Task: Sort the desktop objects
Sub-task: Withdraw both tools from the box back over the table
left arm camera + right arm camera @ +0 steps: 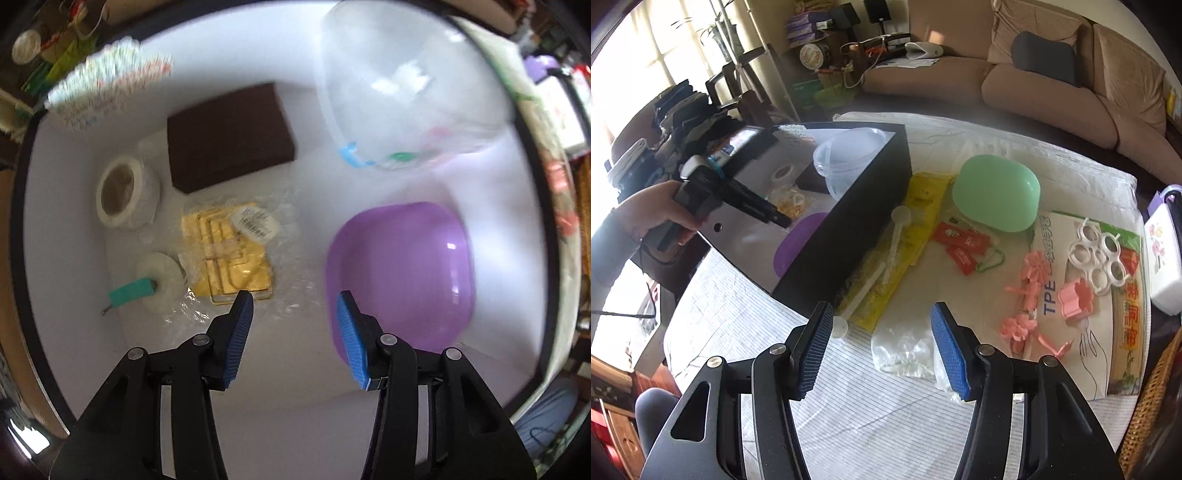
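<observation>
- The left gripper (293, 301) points straight down into the black box (875, 184), and its jaws are spread with nothing between them.
- Under this gripper, on the white bottom of the box, lies a purple bowl (402, 277); the right blue pad (351, 339) shows in front of the bowl's rim, but I cannot tell if it touches.
- Left of the bowl is a gold item in clear wrapping (232, 251) with a round barcode sticker on it.
- Beside the wrapping are a white tape roll (125, 192) and a smaller white roll (162, 280) with a teal tag (131, 293) on it.
- A dark brown block (229, 136) lies further back in the box, and a clear plastic container (402, 92) stands beside it, blurred in the left wrist view.
- The right gripper (882, 314) hangs over the desk (757, 339), which has a white striped cloth; its jaws are spread and hold nothing.
- Just below it lies a crumpled clear bag (905, 350), and a white measuring spoon (871, 273) rests on yellow packets (916, 221) near the box wall.
- A green bowl (997, 192) sits upside down on the desk, well apart from the box.
- Nearby are red tags (964, 245), pink flower-shaped pieces (1030, 291) and a white ring mould (1099, 258) on a printed package (1056, 266).
- In the right wrist view a hand (653, 218) holds the left gripper over the box.
</observation>
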A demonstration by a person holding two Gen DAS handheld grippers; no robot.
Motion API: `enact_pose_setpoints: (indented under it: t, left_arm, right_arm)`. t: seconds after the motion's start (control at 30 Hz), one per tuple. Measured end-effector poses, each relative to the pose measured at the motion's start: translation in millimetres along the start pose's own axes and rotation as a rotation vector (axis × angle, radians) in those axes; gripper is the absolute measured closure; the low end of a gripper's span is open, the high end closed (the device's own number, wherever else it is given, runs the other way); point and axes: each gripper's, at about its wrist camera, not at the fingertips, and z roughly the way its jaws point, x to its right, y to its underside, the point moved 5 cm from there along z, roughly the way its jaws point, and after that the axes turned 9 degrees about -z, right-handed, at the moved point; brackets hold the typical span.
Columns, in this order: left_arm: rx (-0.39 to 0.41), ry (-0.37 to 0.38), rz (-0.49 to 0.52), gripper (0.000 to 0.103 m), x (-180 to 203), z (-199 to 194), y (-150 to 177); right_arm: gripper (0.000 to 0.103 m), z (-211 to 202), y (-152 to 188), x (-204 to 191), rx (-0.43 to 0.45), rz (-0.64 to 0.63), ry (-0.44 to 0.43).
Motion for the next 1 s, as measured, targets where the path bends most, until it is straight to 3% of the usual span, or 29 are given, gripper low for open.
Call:
enact_pose_setpoints:
  t: [0.07, 0.17, 0.27, 0.37, 0.43, 0.5, 0.73, 1.0]
  left_arm:
    - [0.029, 0.0, 0.034, 0.056, 8.3, -12.3, 4.0]
    - [0.146, -0.037, 0.058, 0.053, 19.8, -40.9, 13.7]
    - [0.286, -0.001, 0.066, 0.016, 38.3, -68.8, 28.2]
    - [0.366, 0.071, 0.059, 0.0, 55.7, -86.3, 47.0]
    - [0.395, 0.094, 0.031, 0.0, 63.4, -93.6, 47.7]
    - [0.411, 0.113, -0.008, 0.0, 81.9, -91.0, 55.7]
    - [0.551, 0.155, -0.122, 0.0, 122.0, -104.1, 107.1]
    - [0.567, 0.136, -0.171, 0.0, 181.8, -76.8, 142.0]
  right_arm:
    - [0.046, -1.5, 2.8, 6.0, 0.008, 0.019, 0.006]
    - [0.046, -2.8, 8.3, 10.5, 0.013, 0.029, 0.011]
    - [0.042, -2.5, 17.5, 8.3, 0.002, -0.001, 0.053]
    - [0.03, -1.8, 30.6, 13.2, 0.007, 0.023, 0.076]
    - [0.012, -0.1, 39.6, 16.9, 0.014, 0.058, 0.059]
    - [0.0, -0.9, 46.8, 19.0, 0.029, 0.082, 0.054]
    - [0.0, -20.5, 66.4, 29.0, 0.073, 0.134, 0.133]
    - [0.0, -44.8, 112.8, 50.5, 0.077, 0.192, 0.231]
